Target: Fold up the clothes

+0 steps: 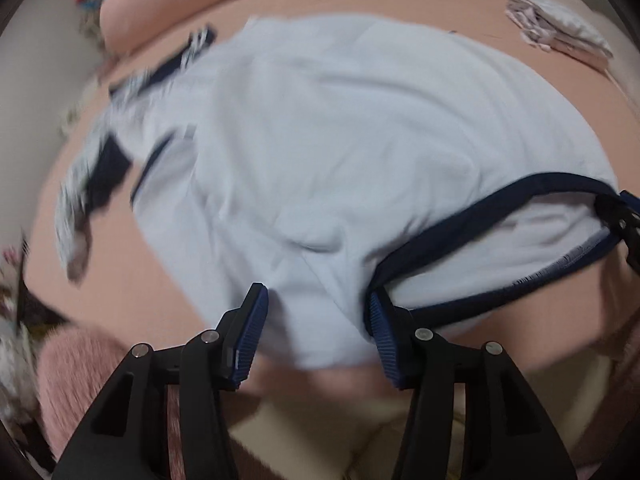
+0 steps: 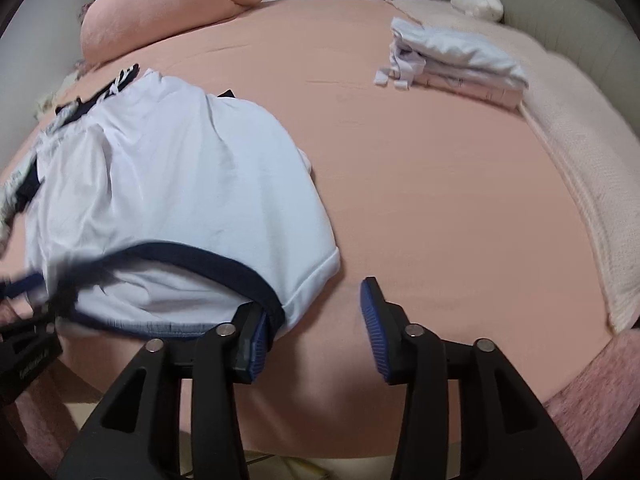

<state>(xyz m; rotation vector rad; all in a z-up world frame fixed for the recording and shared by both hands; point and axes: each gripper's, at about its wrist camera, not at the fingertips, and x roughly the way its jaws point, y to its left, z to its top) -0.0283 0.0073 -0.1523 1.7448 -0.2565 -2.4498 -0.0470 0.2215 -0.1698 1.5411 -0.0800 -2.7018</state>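
Observation:
A pale blue T-shirt (image 1: 320, 140) with a navy neck band (image 1: 480, 208) lies spread on the pink bed; it also shows in the right wrist view (image 2: 180, 184). My left gripper (image 1: 316, 320) is open, with the shirt's shoulder fabric lying between its blue pads. My right gripper (image 2: 316, 320) is open at the other shoulder; its left pad (image 2: 256, 340) touches the navy neck band (image 2: 224, 268), and its right pad is over bare sheet. The left gripper shows blurred at the left edge of the right wrist view (image 2: 24, 344). The right gripper shows at the right edge of the left wrist view (image 1: 624, 220).
A stack of folded clothes (image 2: 456, 64) sits at the far right of the bed (image 2: 440, 180). A pink pillow (image 2: 168, 8) lies at the far left. A cream blanket (image 2: 580, 152) runs along the right side. A striped navy garment (image 1: 96, 176) lies left of the shirt.

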